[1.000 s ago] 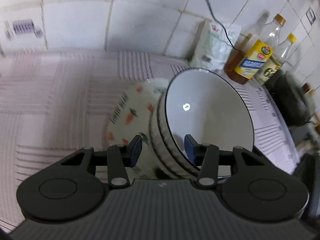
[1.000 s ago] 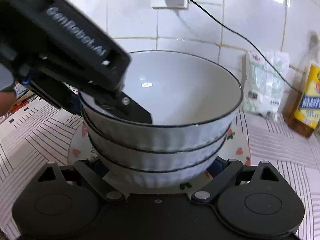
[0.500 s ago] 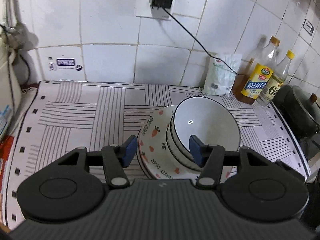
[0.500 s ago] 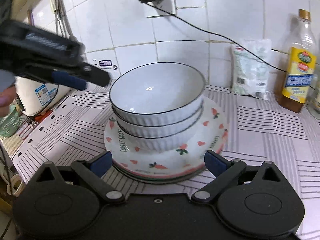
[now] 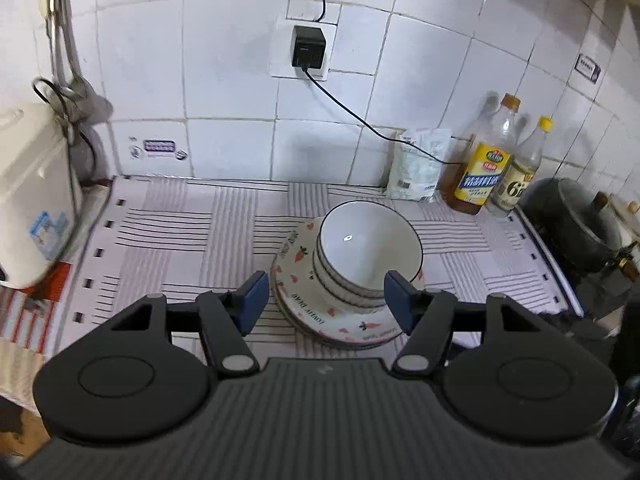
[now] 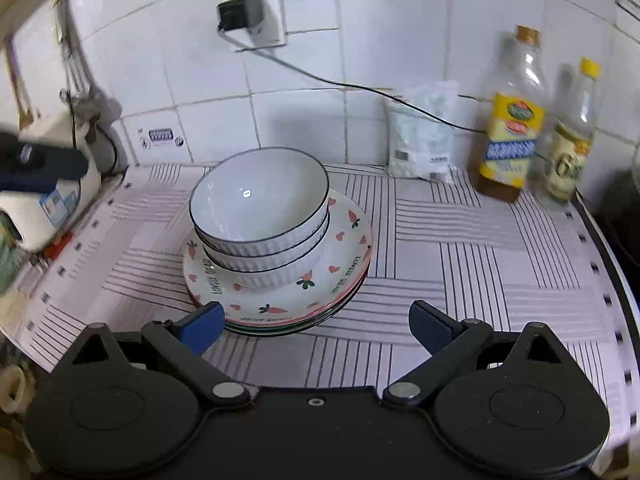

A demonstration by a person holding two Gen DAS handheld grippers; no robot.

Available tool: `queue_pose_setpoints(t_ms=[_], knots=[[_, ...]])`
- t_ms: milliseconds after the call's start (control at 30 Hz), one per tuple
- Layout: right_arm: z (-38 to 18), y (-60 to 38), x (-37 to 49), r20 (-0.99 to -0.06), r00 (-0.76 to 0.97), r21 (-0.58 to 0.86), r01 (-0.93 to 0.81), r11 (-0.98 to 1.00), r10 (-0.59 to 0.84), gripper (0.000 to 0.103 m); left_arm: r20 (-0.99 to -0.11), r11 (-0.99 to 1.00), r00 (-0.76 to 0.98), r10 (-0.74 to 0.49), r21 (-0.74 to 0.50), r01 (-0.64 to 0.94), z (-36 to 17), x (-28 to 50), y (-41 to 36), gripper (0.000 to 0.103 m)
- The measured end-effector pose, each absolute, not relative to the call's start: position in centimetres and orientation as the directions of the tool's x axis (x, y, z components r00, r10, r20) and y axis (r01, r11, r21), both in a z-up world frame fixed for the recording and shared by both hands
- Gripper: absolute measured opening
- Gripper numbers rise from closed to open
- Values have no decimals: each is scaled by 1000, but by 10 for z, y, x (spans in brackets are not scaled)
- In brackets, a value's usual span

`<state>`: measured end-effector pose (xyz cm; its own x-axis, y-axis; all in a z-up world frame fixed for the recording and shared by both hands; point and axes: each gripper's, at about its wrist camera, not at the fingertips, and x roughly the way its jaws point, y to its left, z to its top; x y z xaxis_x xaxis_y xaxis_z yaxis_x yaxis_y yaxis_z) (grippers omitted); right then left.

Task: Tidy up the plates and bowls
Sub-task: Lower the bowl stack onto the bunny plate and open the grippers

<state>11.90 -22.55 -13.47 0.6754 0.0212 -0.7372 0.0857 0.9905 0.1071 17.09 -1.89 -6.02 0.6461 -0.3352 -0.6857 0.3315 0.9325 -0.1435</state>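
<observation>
Two grippers, left gripper [image 5: 322,300] and right gripper [image 6: 316,326], wide apart, empty, now withdrawn | three bowls [image 6: 260,216] nested on stacked plates [image 6: 344,280], mid tabletop [image 6: 480,272] | bottles [image 6: 516,120] at wall | stacking judged complete.

We see our left gripper [image 5: 324,300] as a matte black body with a ribbed grey deck running down its middle. Two big round housings flank it, each stamped with a shallow circle. Black linkage arms angle forward from silver pivot screws, and triangular cut-outs sit behind them. The fingertips [image 5: 251,295] wear dark blue pads. Our right gripper [image 6: 316,322] shows the same build: black shell, twin round housings, silver screws at the arm pivots, one small screw at centre, blue pads [image 6: 202,326] up front. Its deck looks smooth and plain black here.
</observation>
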Motion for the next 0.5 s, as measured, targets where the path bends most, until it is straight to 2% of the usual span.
queue_pose_setpoints(t_ms=[100,267,367,500], knots=[[-117,-226,110,-732,681,102,105,989,3,100,-692,943,657,-300,-110,315,-49,155,-20,67],[-82,-217,95,-728,674,-46,133,990,-125,102,-684,951,676,-275,-88,298,-33,132,-17,80],[-76,-221,99,-810,573,-64,125,990,-125,103,-684,952,674,-280,-108,286,-30,125,-13,89],[-69,-226,90,-815,557,-76,166,983,-157,103,-689,959,681,-248,-76,273,-28,114,-14,98]])
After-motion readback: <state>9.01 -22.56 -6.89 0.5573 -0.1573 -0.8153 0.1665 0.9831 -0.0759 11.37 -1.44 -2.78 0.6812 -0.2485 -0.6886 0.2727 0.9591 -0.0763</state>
